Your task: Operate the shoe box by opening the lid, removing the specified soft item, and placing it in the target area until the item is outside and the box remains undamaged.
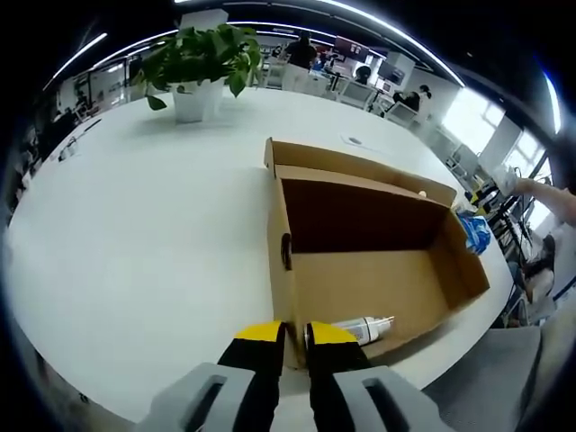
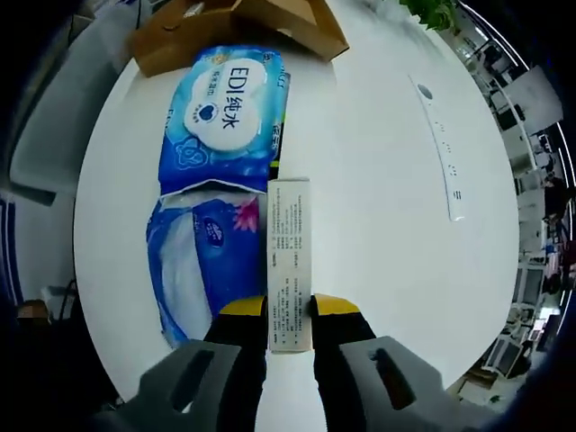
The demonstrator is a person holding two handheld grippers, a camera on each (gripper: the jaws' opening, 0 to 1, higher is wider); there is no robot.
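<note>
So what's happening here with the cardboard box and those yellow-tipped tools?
A person is emptying a shoe box on a white table with two tools. The left hand-held gripper clamps the box's near wall; the box stands open, with a white bottle still inside. The right hand-held gripper holds a slim white carton over the table, beside two blue tissue packs already lying outside the box.

A white table (image 1: 135, 234) carries an open cardboard box (image 1: 360, 261) near its edge and a potted plant (image 1: 200, 67) at the far side. Just beside the box (image 2: 225, 27) lie two blue tissue packs (image 2: 220, 117), end to end, and a slim white carton (image 2: 290, 261) touching them. A white strip (image 2: 441, 148) lies well apart.
</note>
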